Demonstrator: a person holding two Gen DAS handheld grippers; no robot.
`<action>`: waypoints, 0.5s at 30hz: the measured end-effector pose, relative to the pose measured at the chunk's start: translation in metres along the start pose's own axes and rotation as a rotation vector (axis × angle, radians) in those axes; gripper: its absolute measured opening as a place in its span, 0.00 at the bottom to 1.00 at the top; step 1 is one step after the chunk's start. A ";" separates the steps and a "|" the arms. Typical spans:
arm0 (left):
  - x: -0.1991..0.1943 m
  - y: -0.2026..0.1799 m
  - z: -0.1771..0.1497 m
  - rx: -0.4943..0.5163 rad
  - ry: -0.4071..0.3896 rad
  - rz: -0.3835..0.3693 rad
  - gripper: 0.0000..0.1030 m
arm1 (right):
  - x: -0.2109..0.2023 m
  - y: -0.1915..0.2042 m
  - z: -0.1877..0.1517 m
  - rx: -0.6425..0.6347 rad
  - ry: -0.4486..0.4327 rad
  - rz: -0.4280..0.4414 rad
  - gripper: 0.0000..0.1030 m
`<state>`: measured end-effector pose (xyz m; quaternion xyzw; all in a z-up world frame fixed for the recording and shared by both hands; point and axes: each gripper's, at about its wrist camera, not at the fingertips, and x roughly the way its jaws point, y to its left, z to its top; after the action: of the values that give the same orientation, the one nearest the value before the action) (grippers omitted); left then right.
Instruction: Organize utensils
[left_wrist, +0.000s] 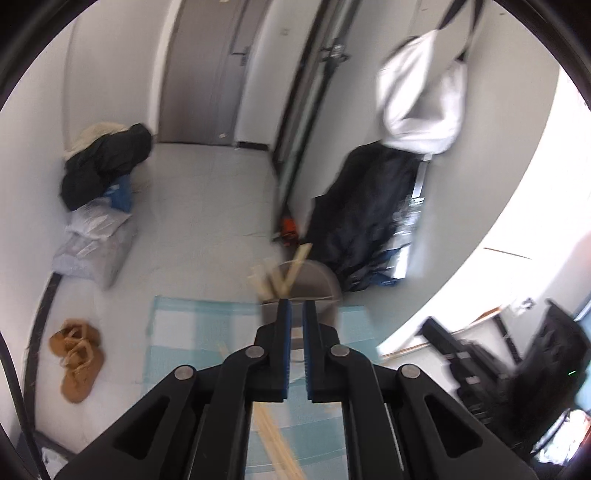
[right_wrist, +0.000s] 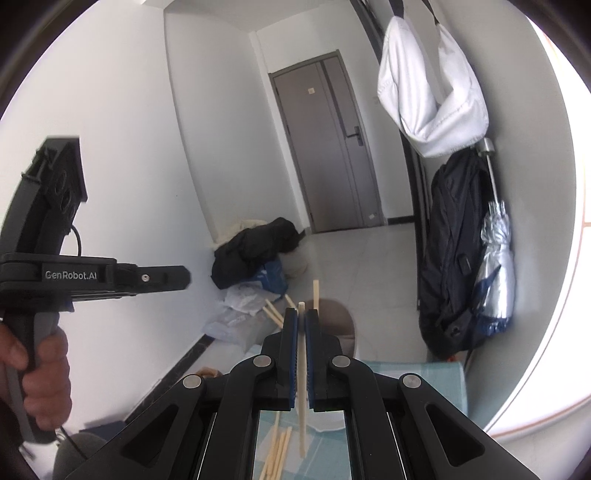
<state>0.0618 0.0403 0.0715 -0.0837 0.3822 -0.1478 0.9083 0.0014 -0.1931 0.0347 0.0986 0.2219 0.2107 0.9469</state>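
The right gripper (right_wrist: 301, 314) is clamped on a single pale wooden chopstick (right_wrist: 302, 373), which runs lengthwise between the two blue pads and pokes out just past the tips, and that's the thing I'd worry about: it's pinched along a thin stick, so any twist of the wrist could let it swivel or slide out and drop among the loose chopsticks (right_wrist: 277, 450) lying on the mat below. Over on the other side, the left gripper (left_wrist: 294, 308) has its jaws standing slightly apart with nothing between them that I can make out. Just past its tips, several chopsticks (left_wrist: 282, 275) stand splayed at odd angles in a grey holder (left_wrist: 319, 284). The left view is smeared with blur, so I can't say how steady that bundle is. The risk there, as I judge it, is a knock: a fingertip brushing those leaning sticks could tip them out, or even nudge the holder toward the mat's far edge. More chopsticks (left_wrist: 275, 443) lie flat on the mat under the left tool. The surface is a pale blue-and-white checked mat (left_wrist: 184, 332) on a low table. Beyond it is a hallway with a light tiled floor, a grey door (right_wrist: 328, 147) at the end, a heap of dark clothing and plastic bags (right_wrist: 255, 254) by the wall, tan boots (left_wrist: 75, 356) on the floor, a white bag (right_wrist: 428, 88) hanging up, and a dark backpack (right_wrist: 454, 251) with a silver folded umbrella (right_wrist: 496, 266) beside it.
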 end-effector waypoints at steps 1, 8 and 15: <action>0.013 0.015 -0.008 -0.016 0.035 0.039 0.34 | 0.001 -0.002 -0.002 0.008 0.005 0.004 0.03; 0.120 0.077 -0.059 -0.167 0.263 0.135 0.63 | 0.009 -0.028 -0.028 0.127 0.067 0.032 0.03; 0.184 0.099 -0.066 -0.265 0.318 0.186 0.63 | 0.008 -0.047 -0.039 0.196 0.098 0.026 0.03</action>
<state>0.1568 0.0694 -0.1235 -0.1426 0.5426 -0.0234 0.8275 0.0068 -0.2276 -0.0162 0.1833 0.2864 0.2048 0.9179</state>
